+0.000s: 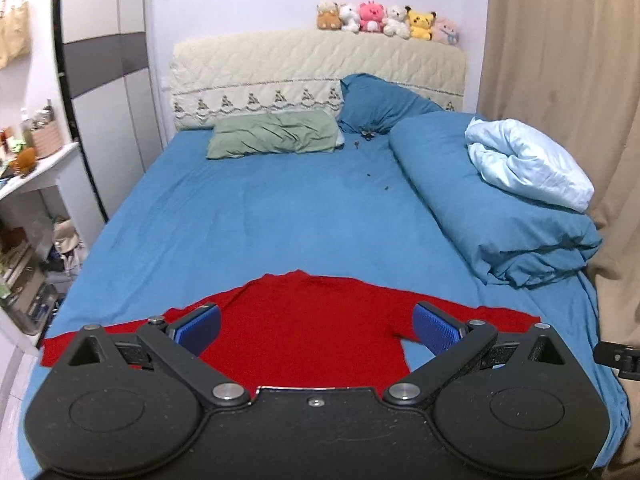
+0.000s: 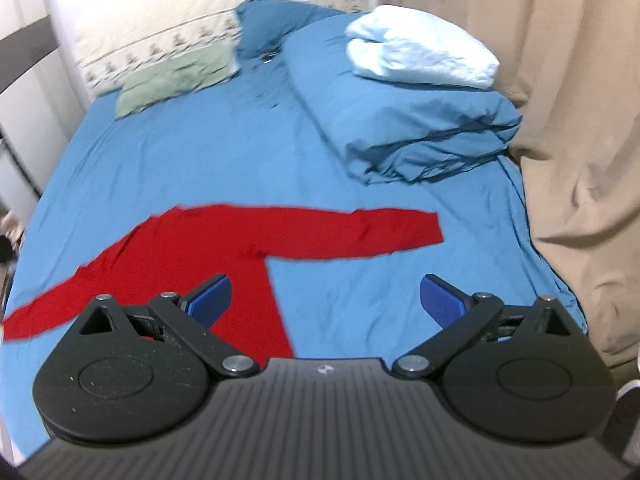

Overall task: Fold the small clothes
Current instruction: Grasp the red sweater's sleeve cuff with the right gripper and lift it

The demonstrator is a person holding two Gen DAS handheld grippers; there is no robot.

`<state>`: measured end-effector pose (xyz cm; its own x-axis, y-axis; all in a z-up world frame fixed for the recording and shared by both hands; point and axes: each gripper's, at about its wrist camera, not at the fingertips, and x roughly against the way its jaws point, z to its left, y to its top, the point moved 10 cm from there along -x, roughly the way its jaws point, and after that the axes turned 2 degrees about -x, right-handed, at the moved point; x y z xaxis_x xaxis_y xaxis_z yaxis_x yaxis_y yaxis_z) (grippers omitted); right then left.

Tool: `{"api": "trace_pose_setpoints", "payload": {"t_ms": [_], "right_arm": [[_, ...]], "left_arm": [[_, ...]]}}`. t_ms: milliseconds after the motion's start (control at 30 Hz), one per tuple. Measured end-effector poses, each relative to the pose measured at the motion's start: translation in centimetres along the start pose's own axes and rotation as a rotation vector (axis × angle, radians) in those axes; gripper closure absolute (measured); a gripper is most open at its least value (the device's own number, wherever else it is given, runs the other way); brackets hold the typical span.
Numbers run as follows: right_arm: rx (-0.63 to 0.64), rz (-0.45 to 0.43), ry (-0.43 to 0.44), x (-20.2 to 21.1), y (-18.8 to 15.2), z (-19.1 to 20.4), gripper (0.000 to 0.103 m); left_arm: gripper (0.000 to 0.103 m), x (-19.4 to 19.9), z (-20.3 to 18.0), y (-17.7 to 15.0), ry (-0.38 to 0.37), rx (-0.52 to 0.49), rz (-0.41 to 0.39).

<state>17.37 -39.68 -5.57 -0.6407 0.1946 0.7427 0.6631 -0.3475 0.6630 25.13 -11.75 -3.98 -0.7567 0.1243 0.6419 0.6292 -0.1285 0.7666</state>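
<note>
Red shirt (image 2: 208, 248) lies flat on the bed (image 2: 200, 152), sleeves stretched left-right across the frame. Right gripper (image 2: 326, 300) is nearer the right-hand sleeve; left gripper (image 1: 316, 330) sits over the body. Both spread wide, holding nothing.

On my feeds the long-sleeved top (image 1: 304, 320) is plain bright red against a solid mid-blue bed sheet (image 1: 248, 216). Both the left gripper (image 1: 316, 326) and the right gripper (image 2: 326, 298) are matte black with royal-blue ribbed pads (image 1: 200, 326). I see a sage-green pillow (image 1: 276, 134), a darker teal-blue pillow (image 1: 380, 102), a folded blue duvet (image 1: 496, 216) and a pale ice-blue bundle (image 1: 528, 160) on it. The headboard cover (image 1: 316, 72) is cream, quilted, with a grey-brown embroidered border. The curtain (image 1: 560, 80) is plain beige. The plush toys (image 1: 388, 20) are brown, white, pink, yellow and pale pink.
</note>
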Motion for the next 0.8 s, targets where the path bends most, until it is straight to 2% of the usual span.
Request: {"api": "trace_pose_setpoints", "payload": {"t_ms": [133,333,467,633,733,800], "right_arm": [[-0.044,0.012,-0.01,-6.7,2.9,-3.6,0.0],[-0.085,0.051,-0.009,-19.5,3.6,-8.3,0.0],[-0.103,0.085,-0.017,-28.3,1.8,-10.7,0.0],[-0.14,0.124,-0.051,-38.6,-1.9,-13.5,0.0],[-0.204,0.137,-0.08,-43.6,-4.0,-15.3,0.001],[-0.272,0.144,-0.094,-46.1,-5.3,-16.4,0.007]], "left_arm": [[0.0,-6.2,-3.1,1.0,0.011,-0.003,0.045],[0.0,-17.0,-6.2,0.5,0.043,0.039,0.115],[0.0,-24.2,-7.6,-0.6,0.06,0.041,0.143],[0.0,-33.6,-8.7,-3.8,0.068,0.016,0.19],[0.0,-38.5,-9.1,-6.2,0.052,-0.005,0.22],[0.0,-41.3,-9.2,-7.7,0.051,-0.015,0.237]]}}
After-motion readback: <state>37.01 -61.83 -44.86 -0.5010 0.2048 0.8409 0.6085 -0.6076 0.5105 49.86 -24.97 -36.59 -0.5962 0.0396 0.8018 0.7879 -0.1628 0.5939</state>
